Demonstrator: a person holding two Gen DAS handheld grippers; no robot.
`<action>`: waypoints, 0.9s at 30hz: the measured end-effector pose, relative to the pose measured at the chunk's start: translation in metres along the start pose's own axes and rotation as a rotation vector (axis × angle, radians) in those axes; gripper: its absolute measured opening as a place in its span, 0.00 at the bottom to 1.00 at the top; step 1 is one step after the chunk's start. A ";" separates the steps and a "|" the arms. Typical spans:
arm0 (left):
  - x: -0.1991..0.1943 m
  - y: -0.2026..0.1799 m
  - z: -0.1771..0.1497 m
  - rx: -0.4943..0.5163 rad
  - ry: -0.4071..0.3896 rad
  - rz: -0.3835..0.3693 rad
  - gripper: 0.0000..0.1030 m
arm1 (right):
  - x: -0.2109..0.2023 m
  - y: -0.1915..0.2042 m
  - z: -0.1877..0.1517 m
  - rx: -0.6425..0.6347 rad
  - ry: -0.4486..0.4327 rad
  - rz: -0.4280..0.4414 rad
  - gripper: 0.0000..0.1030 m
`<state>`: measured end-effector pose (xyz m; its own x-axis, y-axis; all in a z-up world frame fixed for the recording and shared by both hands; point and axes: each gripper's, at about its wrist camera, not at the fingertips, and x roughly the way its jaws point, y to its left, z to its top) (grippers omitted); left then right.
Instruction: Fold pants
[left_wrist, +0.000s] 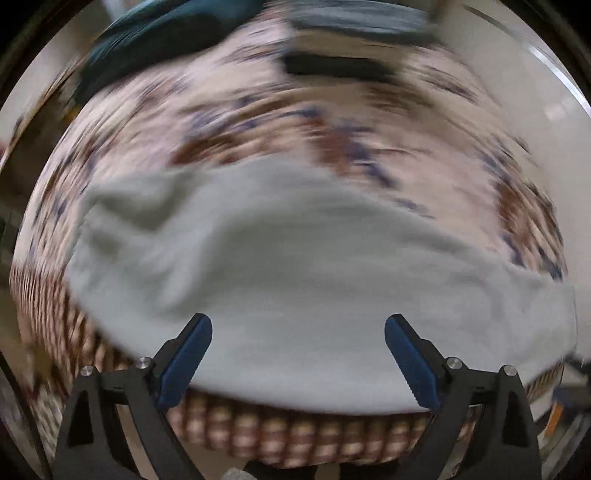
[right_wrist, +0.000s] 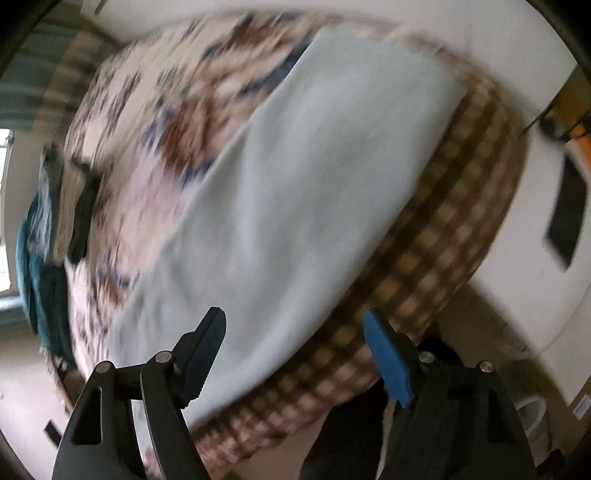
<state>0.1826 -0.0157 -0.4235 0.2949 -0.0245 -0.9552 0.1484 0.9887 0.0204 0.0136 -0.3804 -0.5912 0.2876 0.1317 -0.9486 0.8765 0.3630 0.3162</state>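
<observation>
Hovering with the left gripper (left_wrist: 298, 334) spread wide, nothing between its fingers; pants (left_wrist: 280, 280) lying just ahead and below, pale grey, spread over the patterned bed cover (left_wrist: 258, 122). Hanging likewise with the right gripper (right_wrist: 294, 328) spread and empty, tilted, its left finger over the pants' near end and its right finger over the checked bed side (right_wrist: 424, 258). Running away from that gripper up and to the right, the pants reaching the bed's edge.

Probably sitting between grasps: either approaching for a first fold or having released one. Calling next for bringing each gripper down onto an edge or corner, pinching cloth only, then lifting one end over the other.

Blurring everything with motion, so hiding waistband, legs and hems; impossible telling whether already folded once. Beyond the left gripper, lying at the far side, a teal cloth (left_wrist: 155, 40) and a dark stack (left_wrist: 351, 48), both smeared and cut off by the lens rim.
</observation>
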 end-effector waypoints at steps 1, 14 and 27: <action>0.000 -0.026 0.004 0.032 -0.006 -0.018 0.93 | -0.005 -0.010 0.013 0.023 -0.027 -0.007 0.77; 0.076 -0.246 0.014 0.222 0.099 -0.069 0.93 | 0.023 -0.088 0.156 0.063 -0.101 0.037 0.16; 0.027 -0.120 0.045 -0.041 -0.003 0.020 0.93 | -0.012 -0.017 0.128 -0.231 -0.029 -0.092 0.86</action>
<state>0.2154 -0.1419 -0.4380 0.3003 -0.0055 -0.9538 0.1038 0.9942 0.0269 0.0443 -0.5066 -0.5865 0.2248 0.0628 -0.9724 0.7891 0.5737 0.2195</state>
